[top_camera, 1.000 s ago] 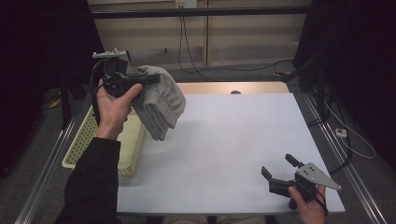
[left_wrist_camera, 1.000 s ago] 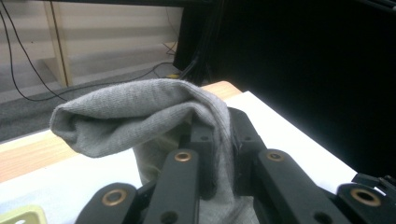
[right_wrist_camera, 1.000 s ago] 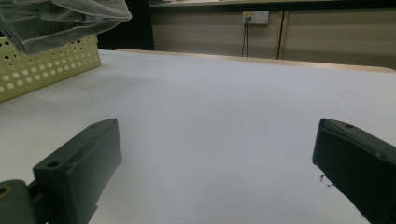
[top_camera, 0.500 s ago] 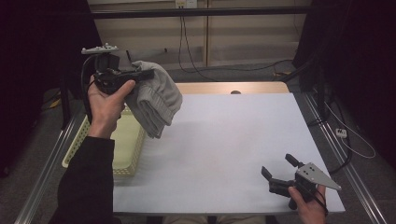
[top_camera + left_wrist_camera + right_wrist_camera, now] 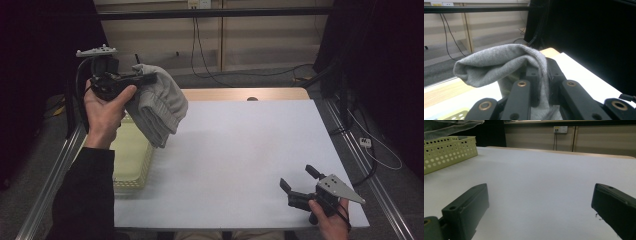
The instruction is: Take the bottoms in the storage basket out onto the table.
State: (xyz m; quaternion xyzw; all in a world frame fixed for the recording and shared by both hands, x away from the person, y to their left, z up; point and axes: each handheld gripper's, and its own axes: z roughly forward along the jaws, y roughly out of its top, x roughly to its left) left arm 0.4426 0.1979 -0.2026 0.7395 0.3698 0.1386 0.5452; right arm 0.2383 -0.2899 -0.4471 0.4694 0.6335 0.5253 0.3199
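From my station I see a white surface (image 5: 240, 150) with a strip of bare wood (image 5: 245, 94) along its far edge, a small dark hole (image 5: 252, 99) set in that strip. A pale yellow perforated basket (image 5: 131, 165) sits at the left edge of the surface; in the right gripper view its dotted wall (image 5: 449, 152) stands at the far left. Beyond the surface I see a beige panelled wall (image 5: 225, 35) with a socket (image 5: 560, 129), black cables (image 5: 200, 45) hanging down to the grey floor (image 5: 240, 80), and dark curtains (image 5: 380, 60) either side.
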